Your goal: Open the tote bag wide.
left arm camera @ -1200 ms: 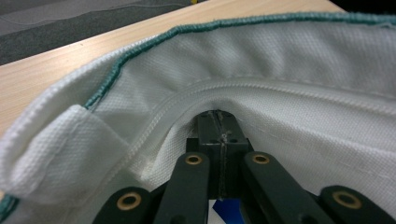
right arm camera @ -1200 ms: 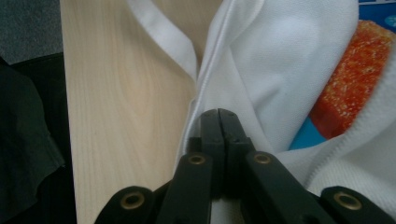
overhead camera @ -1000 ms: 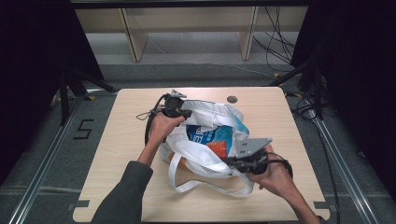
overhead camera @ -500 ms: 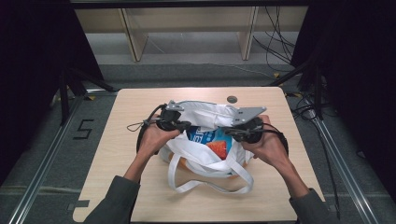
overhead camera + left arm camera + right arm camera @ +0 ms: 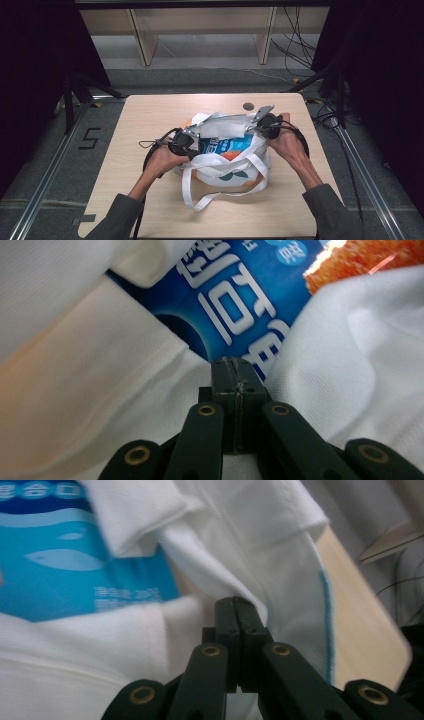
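Note:
A white tote bag (image 5: 225, 172) lies in the middle of the table (image 5: 150, 115), with a blue printed packet (image 5: 222, 145) and something orange inside. My left gripper (image 5: 186, 142) is at the bag's left rim and my right gripper (image 5: 265, 124) at its far right rim, with the white rim stretched taut between them. In the left gripper view the jaws (image 5: 238, 362) are pressed together among white cloth, in front of the blue packet (image 5: 240, 305). In the right gripper view the jaws (image 5: 236, 602) are shut where a cloth fold (image 5: 210, 560) meets their tips.
The bag's long white handles (image 5: 200, 200) trail toward the table's near edge. A small dark round object (image 5: 248, 106) lies just beyond the bag. Black cables (image 5: 150, 152) loop beside each hand. Shelf legs (image 5: 142, 40) stand on the floor past the table.
My right gripper has swung from the bag's near right corner to its far right side. The left gripper has come from the far rim toward the near left. The rim now stretches between them.

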`<action>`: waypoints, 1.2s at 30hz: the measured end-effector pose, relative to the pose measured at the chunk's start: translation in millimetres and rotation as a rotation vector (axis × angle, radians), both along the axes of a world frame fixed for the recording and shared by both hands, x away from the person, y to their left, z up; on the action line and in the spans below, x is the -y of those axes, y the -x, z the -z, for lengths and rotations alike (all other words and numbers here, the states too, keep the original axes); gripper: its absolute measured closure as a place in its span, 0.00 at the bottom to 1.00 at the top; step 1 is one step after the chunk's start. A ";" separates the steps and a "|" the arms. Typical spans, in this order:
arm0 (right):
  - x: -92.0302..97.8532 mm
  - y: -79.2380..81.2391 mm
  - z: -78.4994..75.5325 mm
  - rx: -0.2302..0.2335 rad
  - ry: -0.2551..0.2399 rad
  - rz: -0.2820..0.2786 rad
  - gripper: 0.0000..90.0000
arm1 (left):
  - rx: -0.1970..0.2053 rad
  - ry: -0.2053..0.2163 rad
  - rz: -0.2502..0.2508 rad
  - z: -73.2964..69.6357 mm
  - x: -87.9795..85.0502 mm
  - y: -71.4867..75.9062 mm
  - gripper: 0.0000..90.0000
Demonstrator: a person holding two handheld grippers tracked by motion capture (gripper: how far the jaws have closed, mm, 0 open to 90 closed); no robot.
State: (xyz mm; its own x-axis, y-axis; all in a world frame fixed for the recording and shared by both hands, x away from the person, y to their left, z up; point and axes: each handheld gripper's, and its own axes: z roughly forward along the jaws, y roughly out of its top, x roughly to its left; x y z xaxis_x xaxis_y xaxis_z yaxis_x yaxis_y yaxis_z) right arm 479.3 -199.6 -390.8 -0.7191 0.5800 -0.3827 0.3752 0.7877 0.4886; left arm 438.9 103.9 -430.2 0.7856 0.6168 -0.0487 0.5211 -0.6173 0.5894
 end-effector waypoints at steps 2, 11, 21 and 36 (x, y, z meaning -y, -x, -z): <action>12.4 -11.3 5.5 -0.035 -0.041 0.032 1.00 | 0.011 -0.034 0.037 -2.1 -1.7 7.3 0.99; 17.1 -30.4 17.4 -0.070 -0.089 0.067 1.00 | 0.024 -0.068 0.058 -5.3 -1.1 8.4 0.99; -4.2 24.4 -21.0 -0.004 -0.318 -0.150 1.00 | 0.082 0.094 -0.013 -49.8 18.3 -24.8 0.98; -25.3 57.9 6.0 -0.150 -0.172 -0.295 1.00 | 0.043 0.027 -0.194 -24.9 38.9 -90.7 0.99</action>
